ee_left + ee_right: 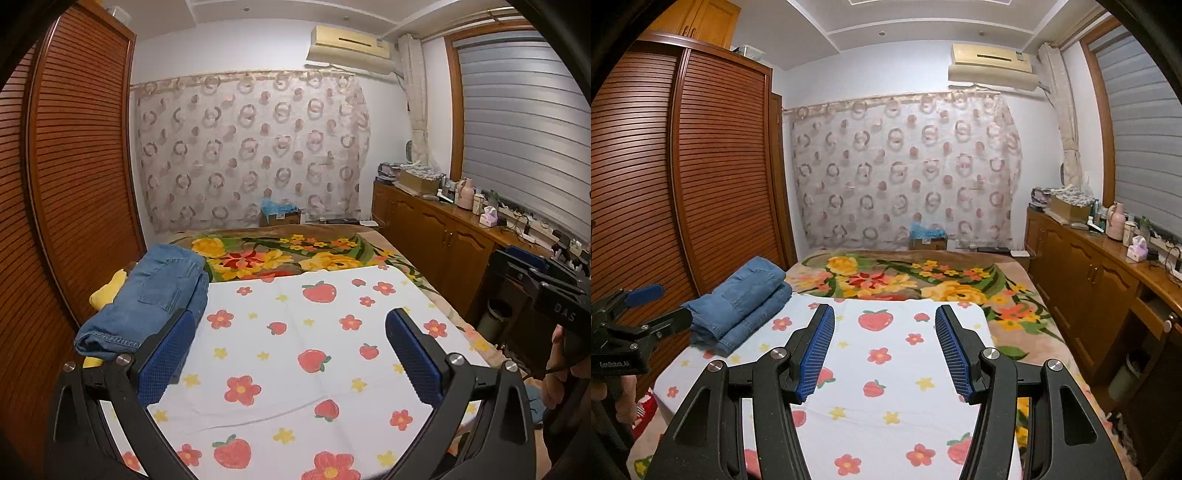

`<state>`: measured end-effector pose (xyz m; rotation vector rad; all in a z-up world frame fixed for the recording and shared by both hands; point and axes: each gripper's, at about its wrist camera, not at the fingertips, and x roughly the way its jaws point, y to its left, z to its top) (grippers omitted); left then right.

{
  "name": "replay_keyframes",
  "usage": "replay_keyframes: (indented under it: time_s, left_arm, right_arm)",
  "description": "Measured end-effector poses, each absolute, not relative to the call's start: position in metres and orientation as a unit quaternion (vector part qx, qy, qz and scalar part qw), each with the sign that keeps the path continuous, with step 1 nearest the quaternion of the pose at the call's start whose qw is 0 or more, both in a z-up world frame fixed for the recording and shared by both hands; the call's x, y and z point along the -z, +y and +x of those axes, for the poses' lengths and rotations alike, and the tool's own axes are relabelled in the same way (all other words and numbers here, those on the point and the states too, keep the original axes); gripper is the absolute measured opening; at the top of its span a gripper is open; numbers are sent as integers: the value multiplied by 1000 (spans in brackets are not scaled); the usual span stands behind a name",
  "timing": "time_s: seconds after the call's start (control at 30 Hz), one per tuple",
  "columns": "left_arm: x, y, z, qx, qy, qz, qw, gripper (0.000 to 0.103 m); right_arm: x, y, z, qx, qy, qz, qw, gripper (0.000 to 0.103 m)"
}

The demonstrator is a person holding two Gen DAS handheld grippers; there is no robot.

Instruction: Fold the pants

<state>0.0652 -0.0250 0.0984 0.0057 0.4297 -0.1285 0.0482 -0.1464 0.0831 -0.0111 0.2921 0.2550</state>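
The blue denim pants (155,295) lie folded in a compact stack at the left edge of the white strawberry-print cloth (295,343), partly over something yellow (107,290). They also show in the right wrist view (742,301). My left gripper (290,325) is open and empty, above the cloth just right of the pants. My right gripper (884,317) is open and empty over the middle of the cloth (886,373). Each gripper shows at the edge of the other's view, the left one (639,321) and the right one (546,284).
The cloth lies on a bed with a floral blanket (295,254). A slatted wooden wardrobe (74,166) stands close on the left. A wooden cabinet (1100,280) with bottles and boxes runs along the right. A patterned curtain (905,173) hangs on the far wall.
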Motion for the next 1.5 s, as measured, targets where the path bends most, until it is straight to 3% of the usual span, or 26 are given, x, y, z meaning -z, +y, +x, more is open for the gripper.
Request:
replay_keyframes:
  time_s: [1.5]
  left_arm:
    - [-98, -25, 64, 61, 213, 1, 975, 103]
  right_arm:
    - [-67, -157, 44, -129, 146, -9, 981, 59]
